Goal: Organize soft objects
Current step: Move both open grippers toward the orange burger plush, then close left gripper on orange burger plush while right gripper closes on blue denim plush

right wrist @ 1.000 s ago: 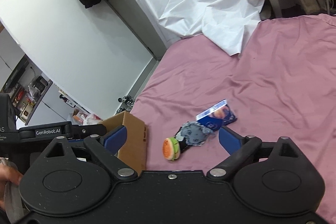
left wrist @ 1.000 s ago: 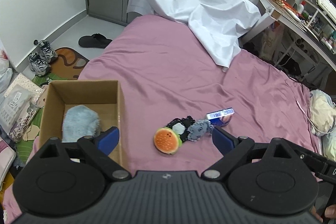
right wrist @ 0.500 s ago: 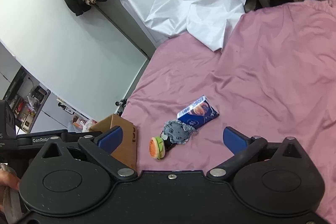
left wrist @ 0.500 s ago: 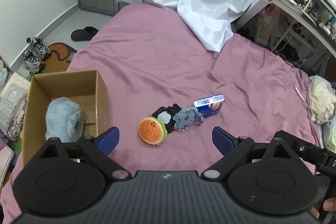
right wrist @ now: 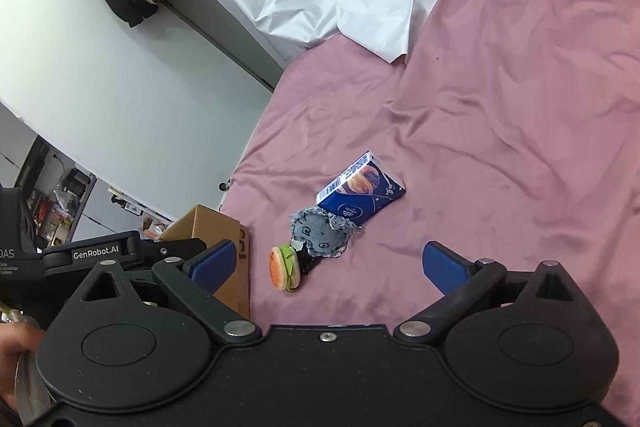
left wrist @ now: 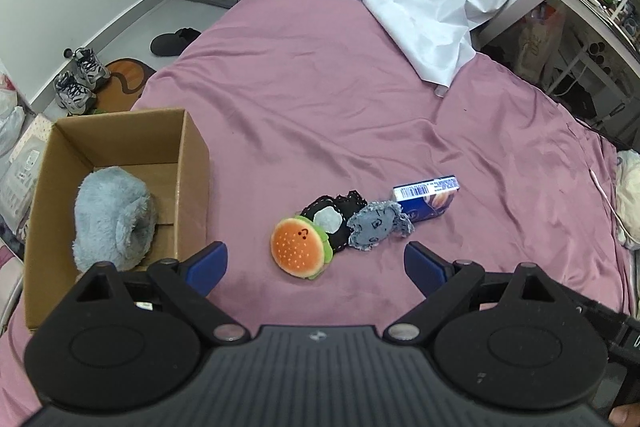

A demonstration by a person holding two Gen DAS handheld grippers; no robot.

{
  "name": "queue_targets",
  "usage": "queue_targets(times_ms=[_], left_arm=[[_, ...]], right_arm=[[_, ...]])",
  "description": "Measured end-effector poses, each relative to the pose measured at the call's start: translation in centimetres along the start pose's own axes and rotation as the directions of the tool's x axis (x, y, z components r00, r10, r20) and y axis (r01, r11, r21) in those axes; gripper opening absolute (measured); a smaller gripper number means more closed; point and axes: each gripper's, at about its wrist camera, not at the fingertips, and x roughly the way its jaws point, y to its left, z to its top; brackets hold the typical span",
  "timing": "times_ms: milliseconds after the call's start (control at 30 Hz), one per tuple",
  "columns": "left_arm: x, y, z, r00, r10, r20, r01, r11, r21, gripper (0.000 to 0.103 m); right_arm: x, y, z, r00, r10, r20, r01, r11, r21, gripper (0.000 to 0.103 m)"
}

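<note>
Pink bed [left wrist: 320, 107] | hand-held grippers spread (both) | burger plush [left wrist: 298, 254] nearer than before

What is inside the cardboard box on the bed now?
The cardboard box holds one fluffy grey plush toy. The box floor under the toy is covered, so anything beneath it cannot be seen.

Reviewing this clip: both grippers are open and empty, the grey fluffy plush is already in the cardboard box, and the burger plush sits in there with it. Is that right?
Not quite. The burger plush is not in the cardboard box; it lies on the pink bedsheet outside it, as the left wrist view shows. Only the grey fluffy plush is inside. The left gripper and right gripper are indeed open and empty.
</note>
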Motion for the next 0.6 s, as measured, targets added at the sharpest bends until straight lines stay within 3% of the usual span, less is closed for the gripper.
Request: queue_targets(times_ms=[300, 533, 600], left_arm=[[3.0, 0.0, 0.7, 0.999, -0.005, -0.036, 0.004, 0.999, -0.034, 0.090], [6.3, -0.7, 1.3, 0.995, 0.010, -0.096, -0.010, 1.000, 0.001, 0.071], [7.3, -0.6, 1.4, 0.993, 0.017, -0.116, -0.018, 1.000, -0.008, 0.070]], right_arm=[[3.0, -1.3, 0.1, 0.998, 0.055, -0.035, -0.053, 0.997, 0.060, 0.080], [5.0, -1.6, -0.1, 0.996, 0.060, -0.060, -0.058, 0.997, 0.045, 0.072], [5.4, -1.7, -0.2, 0.996, 0.055, -0.063, -0.054, 0.998, 0.028, 0.071]])
